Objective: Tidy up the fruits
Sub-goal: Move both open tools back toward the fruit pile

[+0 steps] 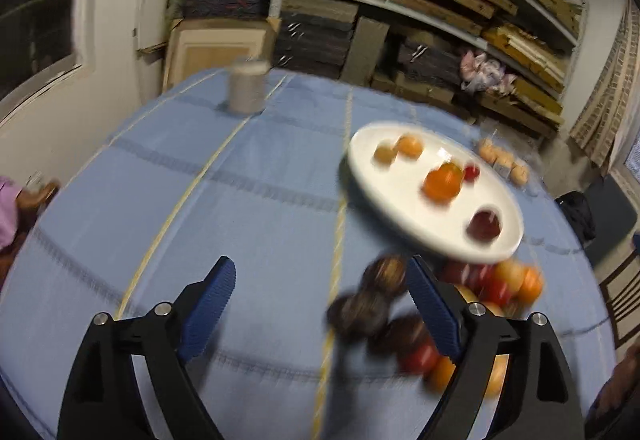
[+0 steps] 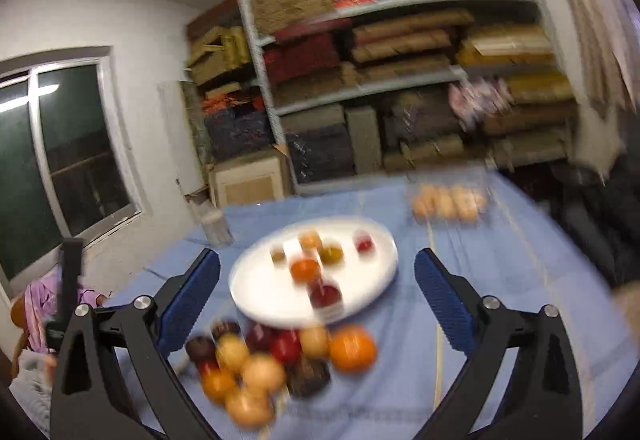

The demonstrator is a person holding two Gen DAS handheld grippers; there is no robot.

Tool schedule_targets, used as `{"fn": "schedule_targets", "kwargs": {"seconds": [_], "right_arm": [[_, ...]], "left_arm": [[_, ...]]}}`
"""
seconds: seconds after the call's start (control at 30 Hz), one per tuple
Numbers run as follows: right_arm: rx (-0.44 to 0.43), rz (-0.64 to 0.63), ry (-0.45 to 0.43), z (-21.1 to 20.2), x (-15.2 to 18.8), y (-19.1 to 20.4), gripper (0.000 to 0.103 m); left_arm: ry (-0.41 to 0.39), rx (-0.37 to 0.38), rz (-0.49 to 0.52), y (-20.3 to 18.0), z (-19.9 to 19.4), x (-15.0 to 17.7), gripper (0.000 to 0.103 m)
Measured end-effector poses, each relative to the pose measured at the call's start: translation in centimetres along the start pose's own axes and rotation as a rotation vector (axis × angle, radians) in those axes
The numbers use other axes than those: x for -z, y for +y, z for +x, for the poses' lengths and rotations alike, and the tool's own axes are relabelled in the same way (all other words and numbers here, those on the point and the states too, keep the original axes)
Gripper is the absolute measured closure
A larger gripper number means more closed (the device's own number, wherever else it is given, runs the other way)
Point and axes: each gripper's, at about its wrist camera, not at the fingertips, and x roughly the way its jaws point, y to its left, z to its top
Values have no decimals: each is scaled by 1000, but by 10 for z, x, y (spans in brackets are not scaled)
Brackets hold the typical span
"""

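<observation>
A white oval plate (image 1: 368,168) (image 2: 256,292) on the blue tablecloth holds several small fruits: orange, yellow and dark red ones. A loose pile of fruit (image 2: 272,364) (image 1: 404,316) lies on the cloth in front of the plate, with brown, red, yellow and orange pieces. My left gripper (image 1: 322,288) is open and empty, its right finger beside the brown fruits. My right gripper (image 2: 318,280) is open and empty above the plate and pile. Both views are motion-blurred.
A clear pack of pale round fruits (image 1: 504,160) (image 2: 448,202) sits behind the plate. A grey cylinder container (image 1: 246,86) (image 2: 218,226) stands at the table's far left. Shelves of boxes (image 2: 400,72) fill the back wall. A window (image 2: 48,160) is on the left.
</observation>
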Motion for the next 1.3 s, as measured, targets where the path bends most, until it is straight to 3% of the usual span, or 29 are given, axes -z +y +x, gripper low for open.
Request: {"fn": "schedule_targets", "kwargs": {"seconds": [0.07,0.13,0.27,0.37,0.5,0.77,0.93,1.03,1.1,1.3], "right_arm": [[36,70,124,10,22,-15,7],[-31,178,183,14,31,-27,7],[-31,230,215,18,35,-33,7],[-21,236,243,22,37,-33,7],[-15,246,256,22,37,-36,7],[-20,265,292,26,40,-38,6],[-15,264,303,29,42,-37,6],[-13,273,314,30,43,-39,6],[-14,280,320,31,43,-41,6],[-27,298,318,31,43,-42,6]], "left_arm": [[25,-32,17,0,-1,17,15],[10,-44,50,-4,-3,21,15],[-51,-78,165,-24,-8,30,15],[-50,-103,215,-31,-1,32,15],[-44,-58,217,-35,1,33,15],[-23,-61,277,-52,16,34,15],[7,-56,268,-56,32,26,13],[89,-34,193,-41,47,24,9],[102,-30,149,-30,45,24,4],[131,-117,132,-5,27,40,5]]}}
